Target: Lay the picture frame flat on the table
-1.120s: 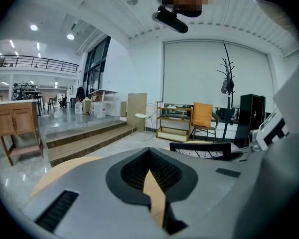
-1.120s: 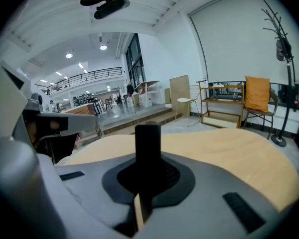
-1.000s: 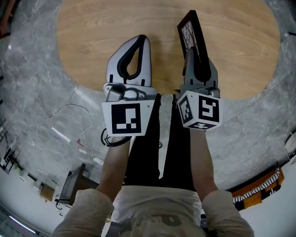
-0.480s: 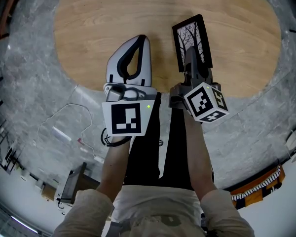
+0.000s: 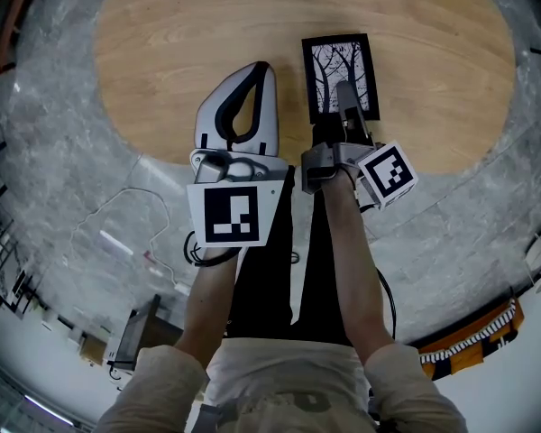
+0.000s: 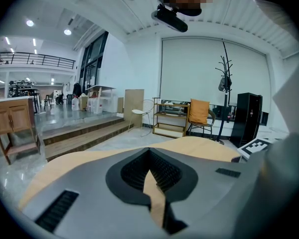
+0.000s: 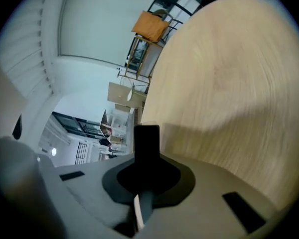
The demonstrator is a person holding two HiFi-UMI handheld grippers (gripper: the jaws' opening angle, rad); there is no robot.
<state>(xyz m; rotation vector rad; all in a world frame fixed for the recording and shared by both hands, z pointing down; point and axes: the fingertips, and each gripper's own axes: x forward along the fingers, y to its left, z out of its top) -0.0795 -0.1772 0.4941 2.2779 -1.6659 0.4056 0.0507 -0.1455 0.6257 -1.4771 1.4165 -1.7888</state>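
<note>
The picture frame (image 5: 340, 77), black-edged with a bare-tree print, faces up and lies nearly flat over the oval wooden table (image 5: 180, 34). My right gripper (image 5: 348, 105) is shut on its near edge, rolled so the marker cube sits to the right. In the right gripper view the frame's black edge (image 7: 147, 143) sticks out between the jaws of the right gripper (image 7: 144, 178), with its shadow on the table (image 7: 229, 83). I cannot tell whether the frame touches the wood. My left gripper (image 5: 260, 72) hovers left of the frame, shut and holding nothing, seen as the left gripper (image 6: 150, 156) in its own view.
The table's near curved edge (image 5: 162, 156) runs just under both grippers. A grey marble floor surrounds it, with a white cable (image 5: 117, 242) and a black device (image 5: 131, 332) at lower left. An orange and striped object (image 5: 473, 341) sits at lower right.
My right gripper has rolled and sunk, turning the frame from standing on its edge to facing up, close over the table. The left gripper has stayed put.
</note>
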